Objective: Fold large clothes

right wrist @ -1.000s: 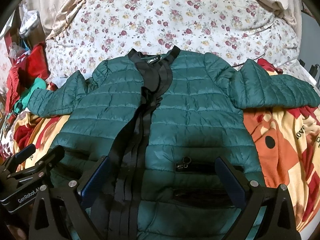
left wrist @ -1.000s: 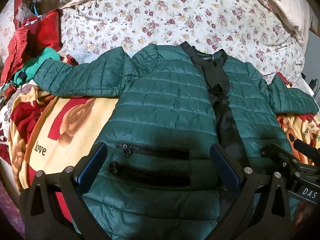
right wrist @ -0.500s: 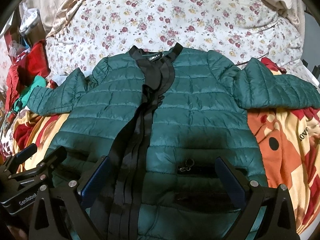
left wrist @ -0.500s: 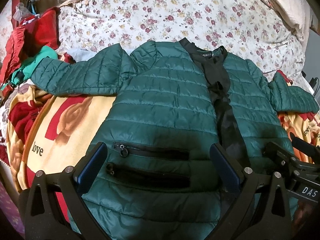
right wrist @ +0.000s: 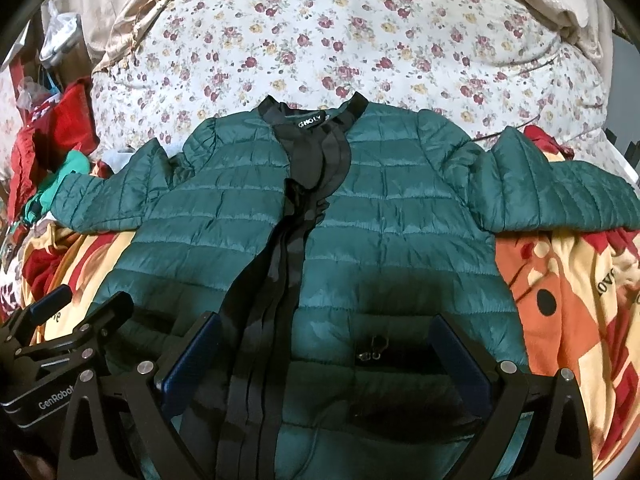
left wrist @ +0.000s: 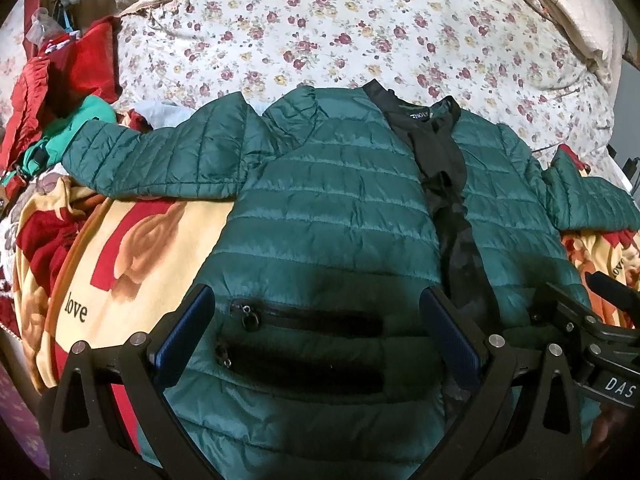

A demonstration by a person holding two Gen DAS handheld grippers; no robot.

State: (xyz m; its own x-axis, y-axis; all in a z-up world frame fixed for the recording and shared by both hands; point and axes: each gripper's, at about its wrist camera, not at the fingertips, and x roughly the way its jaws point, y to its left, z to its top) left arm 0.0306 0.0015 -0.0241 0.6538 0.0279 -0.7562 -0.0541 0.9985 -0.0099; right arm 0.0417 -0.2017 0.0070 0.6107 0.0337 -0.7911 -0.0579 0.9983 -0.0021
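On the bed, front side up: one green quilted jacket, both sleeves spread sideways, black placket running down the middle, two zip pockets near the hem. It lies partly on a yellow-and-red blanket printed "love", collar toward a floral sheet. Left gripper: jaws wide apart, holding nothing, above the pocket area. Right gripper: jaws likewise spread and empty, over the lower front beside the placket. Red and teal clothes heaped at the left edge.
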